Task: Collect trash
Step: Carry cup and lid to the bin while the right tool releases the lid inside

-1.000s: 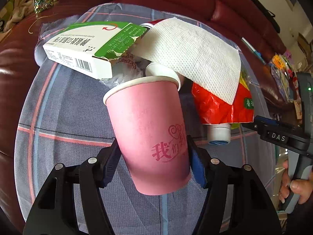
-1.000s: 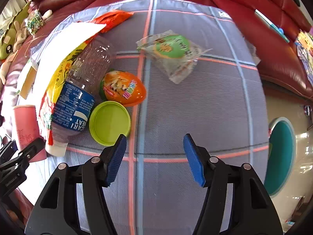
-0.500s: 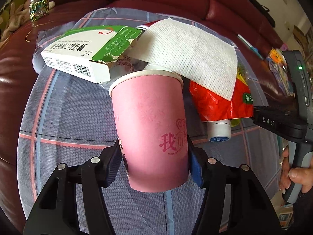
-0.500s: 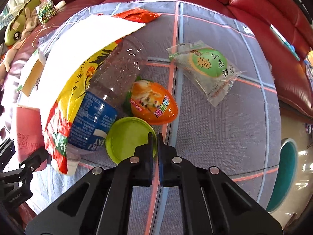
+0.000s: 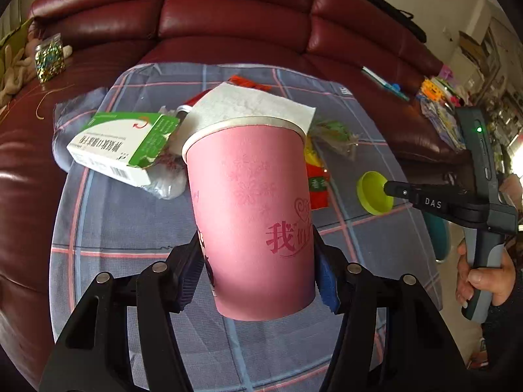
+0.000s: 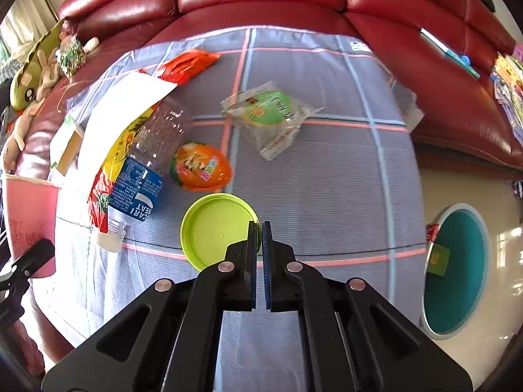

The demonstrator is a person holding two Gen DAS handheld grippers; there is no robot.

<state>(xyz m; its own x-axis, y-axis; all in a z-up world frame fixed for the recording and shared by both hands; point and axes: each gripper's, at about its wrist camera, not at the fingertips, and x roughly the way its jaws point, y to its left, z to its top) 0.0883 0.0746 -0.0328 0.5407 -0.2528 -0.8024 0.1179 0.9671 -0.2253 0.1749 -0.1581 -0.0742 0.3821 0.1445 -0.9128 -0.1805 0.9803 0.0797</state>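
Observation:
A pink paper cup [image 5: 251, 209] stands upright in my left gripper [image 5: 258, 271], whose blue pads press its lower sides; it hangs clear of the checked cloth [image 5: 130, 215]. My right gripper [image 6: 260, 228] is shut on the rim of a lime-green plastic lid [image 6: 215, 228]. In the left wrist view that lid [image 5: 371, 192] sits tilted at the tip of the right gripper [image 5: 389, 187], off the cloth. A hand [image 5: 483, 281] grips the right gripper's handle.
On the cloth lie a clear bottle with a blue label [image 6: 147, 163], an orange egg-shaped pack [image 6: 201, 171], a clear wrapper with a green print [image 6: 268, 112], a white napkin [image 5: 251, 104], a green-and-white box [image 5: 121, 147]. A teal bin [image 6: 454, 271] stands on the floor at right.
The right gripper went from open above bare cloth to shut on the green lid's rim and lifted it. The left gripper rose with the pink cup.

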